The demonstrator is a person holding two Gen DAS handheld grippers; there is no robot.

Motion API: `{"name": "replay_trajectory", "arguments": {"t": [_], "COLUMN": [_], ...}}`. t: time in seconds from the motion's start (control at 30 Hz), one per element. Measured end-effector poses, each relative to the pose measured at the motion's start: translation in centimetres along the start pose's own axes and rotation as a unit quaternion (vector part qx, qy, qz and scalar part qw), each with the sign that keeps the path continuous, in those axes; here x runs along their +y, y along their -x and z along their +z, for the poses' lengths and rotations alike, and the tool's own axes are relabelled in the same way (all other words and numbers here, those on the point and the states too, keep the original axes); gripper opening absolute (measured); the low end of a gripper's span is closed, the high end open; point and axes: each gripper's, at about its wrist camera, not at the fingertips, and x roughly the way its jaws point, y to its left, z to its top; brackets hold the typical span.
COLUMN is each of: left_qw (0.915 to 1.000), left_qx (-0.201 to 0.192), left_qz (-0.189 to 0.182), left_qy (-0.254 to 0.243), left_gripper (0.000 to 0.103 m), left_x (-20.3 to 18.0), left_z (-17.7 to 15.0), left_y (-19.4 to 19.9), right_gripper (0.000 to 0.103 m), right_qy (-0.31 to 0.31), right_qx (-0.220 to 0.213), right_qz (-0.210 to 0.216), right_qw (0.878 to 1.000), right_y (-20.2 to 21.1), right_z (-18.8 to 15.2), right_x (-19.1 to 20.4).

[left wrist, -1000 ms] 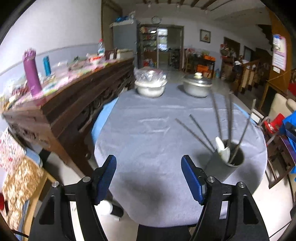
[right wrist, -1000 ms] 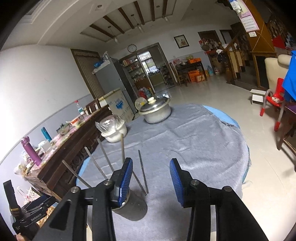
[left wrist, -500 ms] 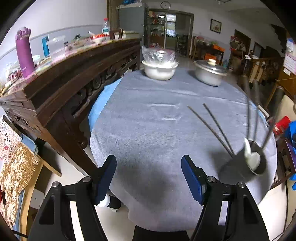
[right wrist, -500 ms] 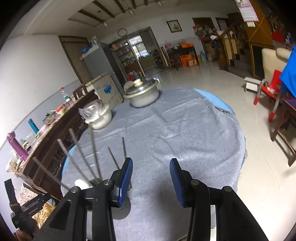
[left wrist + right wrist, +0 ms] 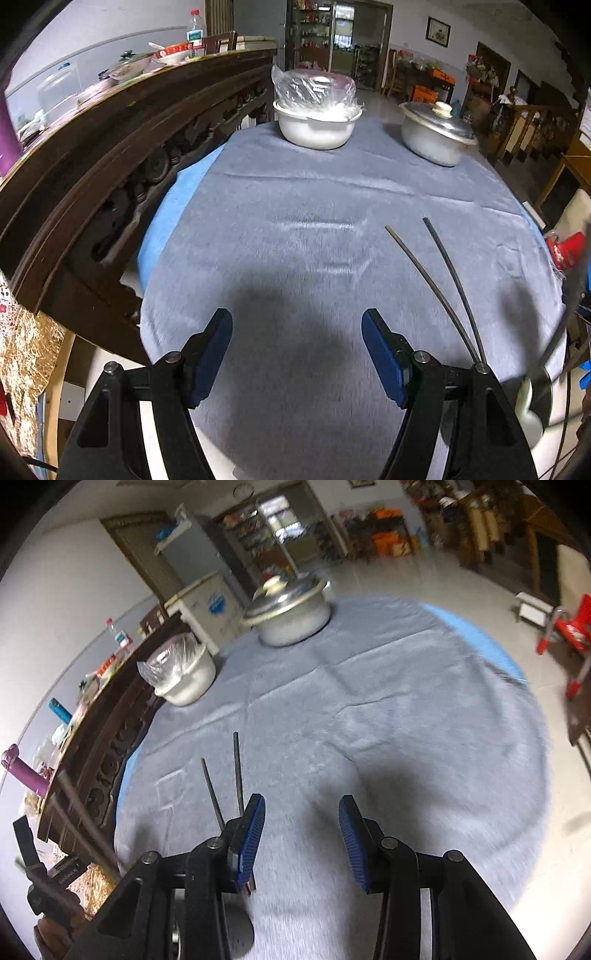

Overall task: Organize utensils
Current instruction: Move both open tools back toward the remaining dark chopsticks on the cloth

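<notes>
Both grippers hang empty over the grey tablecloth (image 5: 295, 229), jaws parted.

Two dark chopsticks (image 5: 439, 280) lie ahead and right of the left gripper (image 5: 297, 350), just left of the right gripper (image 5: 301, 830). They look thin, stiff, light and probably slippery, so a mid-length pinch seems best. Beyond them a covered bowl (image 5: 314, 125) and a lidded pot (image 5: 436, 136) stand in a cluttered room.

Two dark, thin chopsticks (image 5: 439, 280) lie flat on the grey-clothed table (image 5: 295, 229), near ends close together, far ends spread apart, pointing toward the pots.
</notes>
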Motion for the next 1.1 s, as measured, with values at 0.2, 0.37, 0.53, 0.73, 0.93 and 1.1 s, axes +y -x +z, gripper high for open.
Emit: {"name": "replay_trajectory", "arguments": {"t": [0.2,0.37,0.53,0.73,0.93,1.1], "left_qw": [0.9995,0.9983,0.9975,0.9942,0.9902,0.9841], "left_qx": [0.032,0.055,0.067,0.096,0.111,0.132], "left_qz": [-0.002,-0.016,-0.023,-0.046,-0.083,-0.119], "left_qy": [0.003,0.005,0.007,0.017,0.015,0.014], "left_gripper": [0.073,0.073,0.073,0.073,0.073,0.068], "left_x": [-1.4,-2.7,-3.1,-3.0,-3.8,-5.3], "left_z": [2.1,3.7,5.1,6.1,7.0,7.8], "left_y": [-3.4,-5.7,-7.3,-9.1,-9.9,-11.6], "right_gripper": [0.044,0.044,0.043,0.031,0.009,0.007], "right_qy": [0.039,0.075,0.115,0.153,0.185,0.193], "right_qx": [0.062,0.114,0.178,0.223,0.232,0.209], "right_qz": [0.032,0.060,0.059,0.052,-0.010,-0.022], "right_qw": [0.997,0.989,0.975,0.961,0.955,0.958], "right_y": [-6.4,-11.7,-17.4,-21.8,-24.1,-23.5], "right_z": [4.0,6.9,8.2,7.9,7.2,6.9], "right_x": [2.3,5.6,8.8,11.5,12.8,12.2]}}
